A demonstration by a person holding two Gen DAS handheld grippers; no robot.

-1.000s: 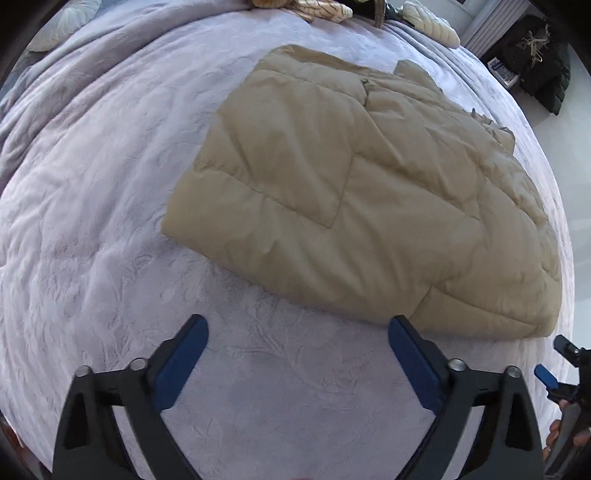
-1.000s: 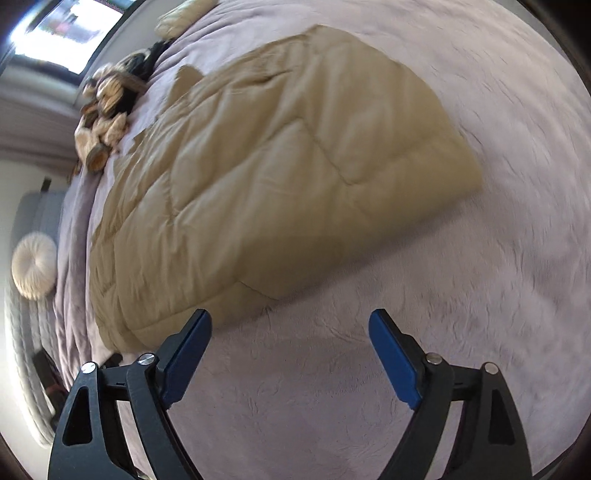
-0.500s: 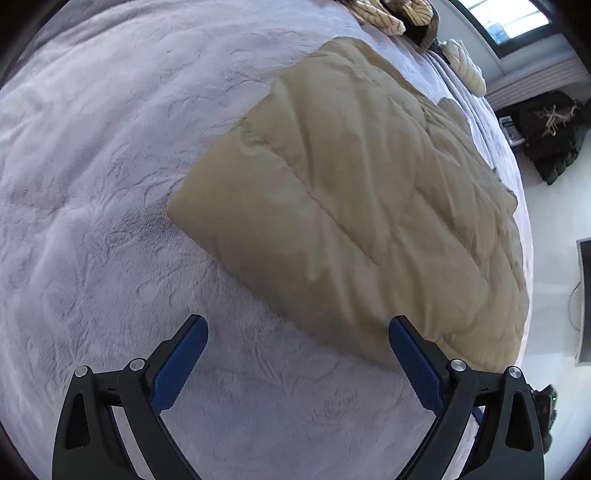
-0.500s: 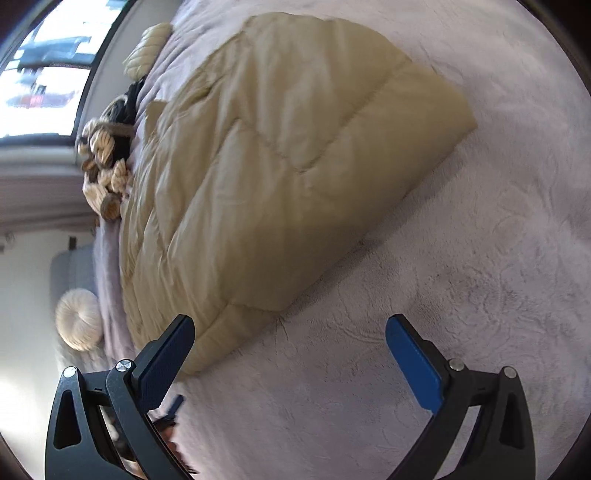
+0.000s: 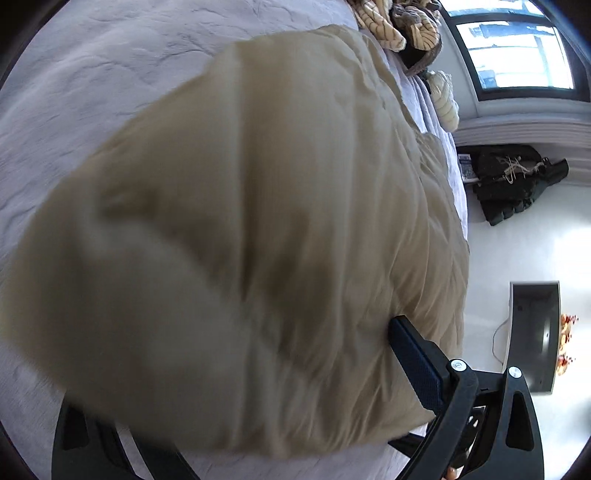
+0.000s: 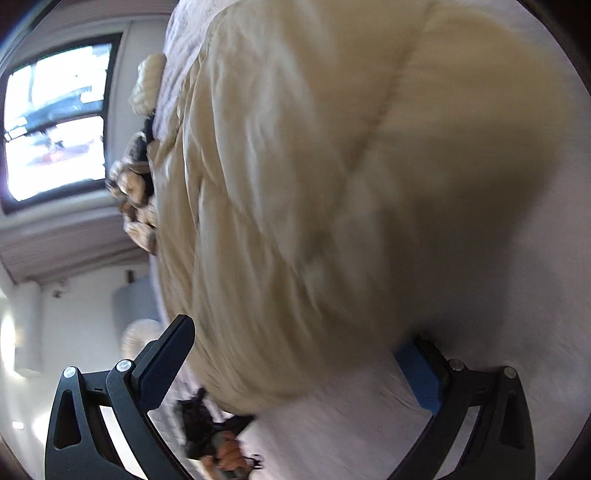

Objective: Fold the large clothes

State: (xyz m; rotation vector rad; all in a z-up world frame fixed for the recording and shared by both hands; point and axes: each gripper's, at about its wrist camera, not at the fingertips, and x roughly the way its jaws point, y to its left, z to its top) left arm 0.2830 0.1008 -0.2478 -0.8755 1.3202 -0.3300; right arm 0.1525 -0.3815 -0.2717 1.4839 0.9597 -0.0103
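Note:
A tan quilted puffer jacket (image 5: 280,206) lies folded on the lilac bedspread (image 5: 92,66) and fills both views (image 6: 332,166). My left gripper (image 5: 258,387) is open, its jaws straddling the jacket's near edge; the right pad (image 5: 413,358) shows beside the fabric and the left one is hidden under it. My right gripper (image 6: 295,358) is open too, with the jacket's near edge between its left pad (image 6: 166,362) and right pad (image 6: 417,373). The near fabric is blurred in both views.
Knotted cushions (image 5: 402,18) and a white cushion (image 5: 447,99) lie at the head of the bed under a window (image 5: 517,55). Dark bags (image 5: 513,181) sit on the white floor beside the bed. The other gripper and hand (image 6: 221,439) show low in the right wrist view.
Both grippers have moved forward and tilted, closing in on the jacket's near edge, which now sits between their open jaws. The jacket looks much larger and partly blurred.

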